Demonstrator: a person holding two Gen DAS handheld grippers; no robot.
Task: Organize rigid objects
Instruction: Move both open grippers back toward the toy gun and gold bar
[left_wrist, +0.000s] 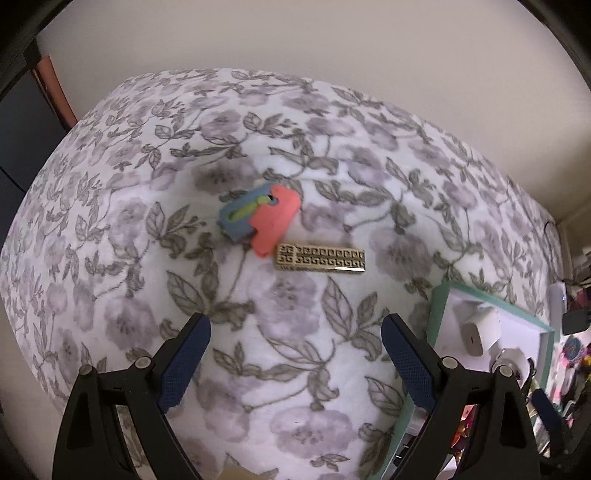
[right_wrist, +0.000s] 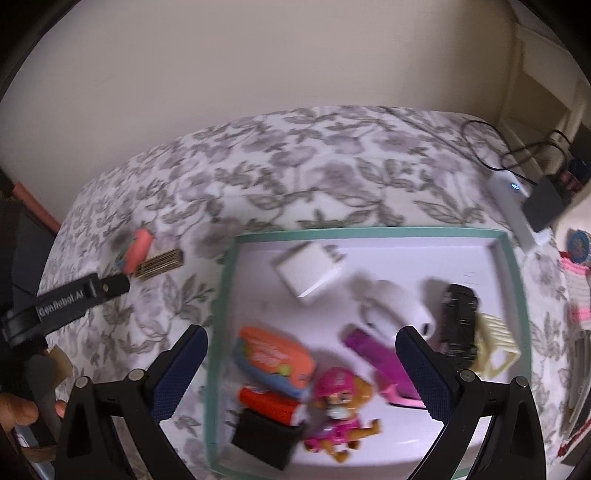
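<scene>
Left gripper hovering open, empty, over toy touching gold clip. Right gripper hanging open, empty, above tray.

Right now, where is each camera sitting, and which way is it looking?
Left wrist: rides the open left gripper, faces the bedspread, coral-blue toy and gold clip.
Right wrist: rides the open right gripper, faces the tray; the left gripper and a hand show.
Both see: toy, clip, tray, white charger.
</scene>
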